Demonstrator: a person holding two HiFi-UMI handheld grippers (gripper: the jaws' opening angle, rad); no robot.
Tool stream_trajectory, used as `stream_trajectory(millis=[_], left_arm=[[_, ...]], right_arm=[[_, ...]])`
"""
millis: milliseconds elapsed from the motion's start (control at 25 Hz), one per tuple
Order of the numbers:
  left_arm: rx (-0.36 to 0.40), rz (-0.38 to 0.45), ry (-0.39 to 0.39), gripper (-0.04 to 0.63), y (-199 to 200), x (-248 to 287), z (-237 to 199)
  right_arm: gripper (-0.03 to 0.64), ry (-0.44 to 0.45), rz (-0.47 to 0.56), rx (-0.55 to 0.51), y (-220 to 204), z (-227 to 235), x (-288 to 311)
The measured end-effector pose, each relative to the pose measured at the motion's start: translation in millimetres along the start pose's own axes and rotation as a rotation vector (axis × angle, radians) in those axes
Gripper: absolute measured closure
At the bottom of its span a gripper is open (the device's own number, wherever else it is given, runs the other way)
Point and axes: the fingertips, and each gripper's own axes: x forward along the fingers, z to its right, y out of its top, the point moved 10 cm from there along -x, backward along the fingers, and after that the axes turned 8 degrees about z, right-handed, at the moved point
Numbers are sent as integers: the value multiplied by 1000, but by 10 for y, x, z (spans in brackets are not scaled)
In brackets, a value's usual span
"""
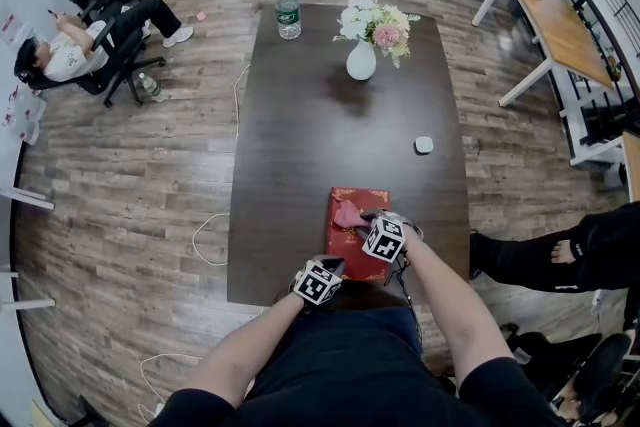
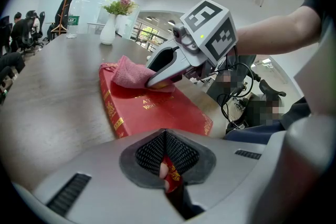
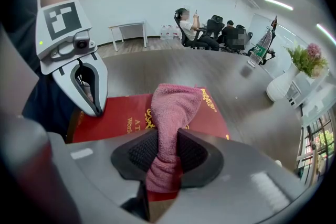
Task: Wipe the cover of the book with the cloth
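A red book (image 1: 357, 217) with gold lettering lies flat at the near edge of the dark table (image 1: 300, 135). My right gripper (image 1: 374, 218) is shut on a pink cloth (image 3: 173, 107), which lies bunched on the book's cover (image 3: 126, 115). The cloth (image 2: 128, 72) rests on the far part of the red book (image 2: 157, 110) in the left gripper view. My left gripper (image 1: 327, 267) is shut on the book's near edge; a red corner shows between its jaws (image 2: 169, 177).
A white vase of flowers (image 1: 362, 55) and a water bottle (image 1: 288, 15) stand at the table's far end. A small white object (image 1: 424, 145) lies right of centre. A seated person (image 1: 70, 40) is at far left; another person's legs (image 1: 550, 255) are at right.
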Motion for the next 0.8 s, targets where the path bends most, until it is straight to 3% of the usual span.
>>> stream_trajectory(millis=[800], left_arm=[[1, -4, -1, 600, -10, -7, -3]], right_arm=[[508, -23, -8, 29, -125, 13, -109]])
